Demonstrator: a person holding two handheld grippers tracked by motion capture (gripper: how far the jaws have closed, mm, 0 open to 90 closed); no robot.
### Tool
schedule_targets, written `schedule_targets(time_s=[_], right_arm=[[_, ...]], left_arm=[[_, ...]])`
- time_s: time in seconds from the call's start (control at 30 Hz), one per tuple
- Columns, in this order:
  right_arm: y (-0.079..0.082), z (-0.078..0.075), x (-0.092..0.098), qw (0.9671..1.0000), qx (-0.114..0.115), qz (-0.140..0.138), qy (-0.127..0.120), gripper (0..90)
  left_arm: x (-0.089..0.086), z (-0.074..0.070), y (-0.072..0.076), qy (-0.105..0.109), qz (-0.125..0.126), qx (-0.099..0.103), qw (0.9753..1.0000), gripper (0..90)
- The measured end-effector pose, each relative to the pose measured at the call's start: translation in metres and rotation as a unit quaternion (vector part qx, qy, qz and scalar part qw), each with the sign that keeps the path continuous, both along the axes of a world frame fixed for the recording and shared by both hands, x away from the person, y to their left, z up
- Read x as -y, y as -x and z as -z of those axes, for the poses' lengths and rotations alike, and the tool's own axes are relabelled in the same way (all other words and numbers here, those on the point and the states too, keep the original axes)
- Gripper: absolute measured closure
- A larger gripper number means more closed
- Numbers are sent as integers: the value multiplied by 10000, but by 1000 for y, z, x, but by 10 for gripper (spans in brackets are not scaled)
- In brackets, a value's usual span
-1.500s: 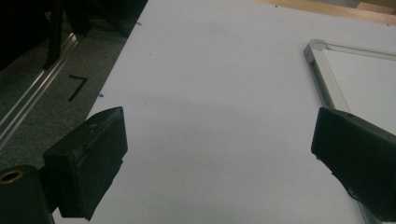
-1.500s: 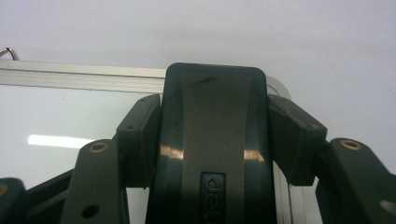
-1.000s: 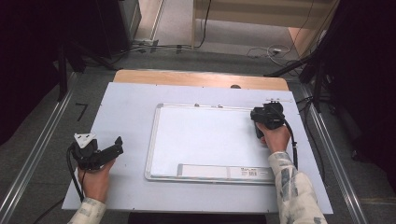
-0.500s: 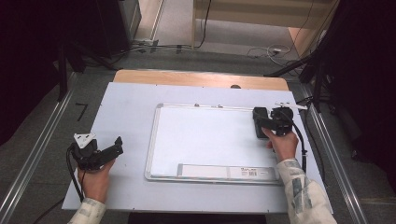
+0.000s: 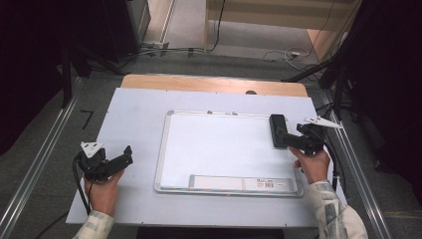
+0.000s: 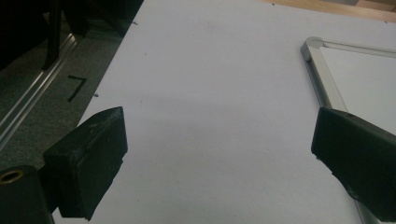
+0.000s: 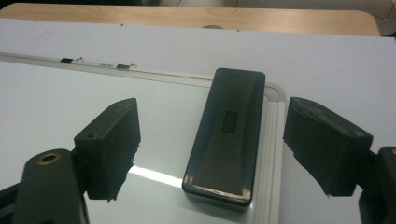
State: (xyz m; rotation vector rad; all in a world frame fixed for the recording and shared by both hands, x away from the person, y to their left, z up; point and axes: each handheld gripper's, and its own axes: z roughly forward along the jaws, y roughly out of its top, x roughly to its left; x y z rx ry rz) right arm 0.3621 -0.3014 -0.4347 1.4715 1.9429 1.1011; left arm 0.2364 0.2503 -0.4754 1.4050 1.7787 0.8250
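Right gripper spread wide, jaws standing apart on either side of a black oblong plastic whiteboard eraser, with clear gaps on both sides and no contact visible. Eraser lying flat between the jaws, long axis running away from the camera, near end roughly level with the jaw tips, far end reaching the upper right corner of a white rectangular whiteboard with a silver metal frame. Right edge of the eraser just over the frame's right rail. In the high view, same right gripper at the board's right edge, held by a hand in a patterned sleeve, eraser just ahead of it on the board.

Left gripper also spread wide, gripping nothing, over the bare pale grey counter, well apart from the eraser. Whiteboard's left frame rail beside its right-hand jaw. In the high view, left gripper left of the board.
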Motion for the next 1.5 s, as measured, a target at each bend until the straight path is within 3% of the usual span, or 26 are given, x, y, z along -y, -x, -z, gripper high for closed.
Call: schedule_targets(time_s=[0.83,1.5], right_arm=[[40,0,39,9994,193,238,150,173],[61,8,68,9981,97,542,290,173]], left_arm=[[1,1,-2,7,0,-15,10000,41],[1,0,-2,8,18,-6,10000,41]])
